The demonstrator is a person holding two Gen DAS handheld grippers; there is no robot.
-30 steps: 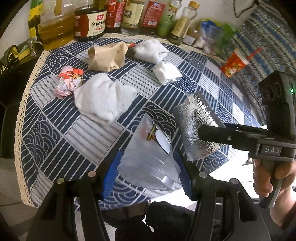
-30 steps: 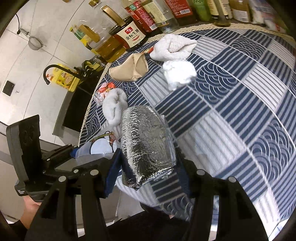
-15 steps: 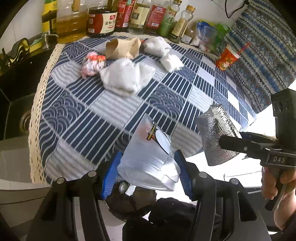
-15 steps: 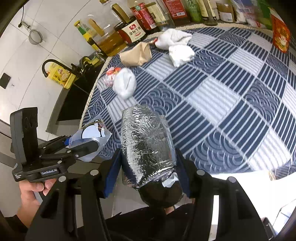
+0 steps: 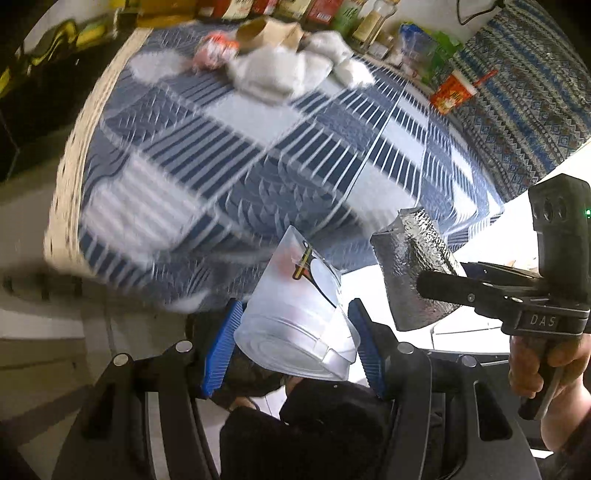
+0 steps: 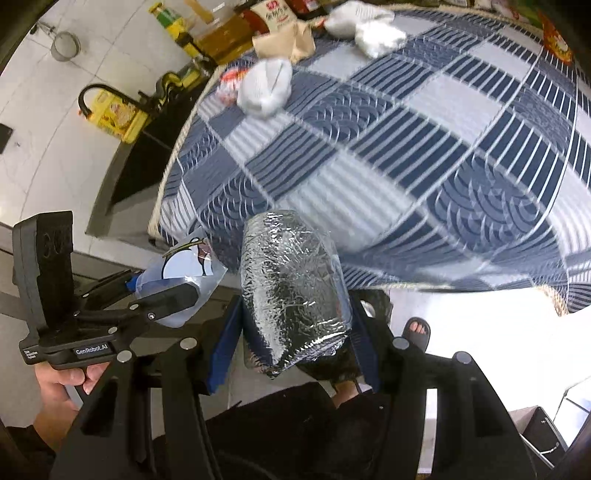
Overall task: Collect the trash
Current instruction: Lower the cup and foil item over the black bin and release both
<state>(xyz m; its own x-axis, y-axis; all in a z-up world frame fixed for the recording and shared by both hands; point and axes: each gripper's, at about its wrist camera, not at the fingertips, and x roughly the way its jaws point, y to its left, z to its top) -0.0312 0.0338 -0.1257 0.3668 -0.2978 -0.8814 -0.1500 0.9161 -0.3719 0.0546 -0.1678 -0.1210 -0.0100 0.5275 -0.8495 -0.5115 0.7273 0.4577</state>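
Observation:
My left gripper [image 5: 293, 334] is shut on a clear plastic pouch [image 5: 295, 314] with a cartoon print, held off the table's near edge. My right gripper [image 6: 293, 338] is shut on a crumpled silver foil bag [image 6: 291, 291]; it also shows in the left wrist view [image 5: 415, 273], to the right of the pouch. The pouch shows in the right wrist view [image 6: 184, 273], to the left. On the blue patterned tablecloth [image 6: 406, 155] lie white crumpled tissues [image 6: 266, 88], a brown paper bag [image 6: 284, 40] and a red-and-white wrapper [image 5: 216, 51].
Bottles of oil and sauce [image 6: 218, 33] stand along the table's far edge. A red snack cup [image 5: 452, 92] stands at the right side. A dark sink counter with a black tap [image 6: 107, 96] is to the left. A sandalled foot [image 6: 415, 330] is on the floor below.
Both grippers have pulled back and down from the table, each still holding its item. They now hang past the table's near edge, and the table looks farther away.

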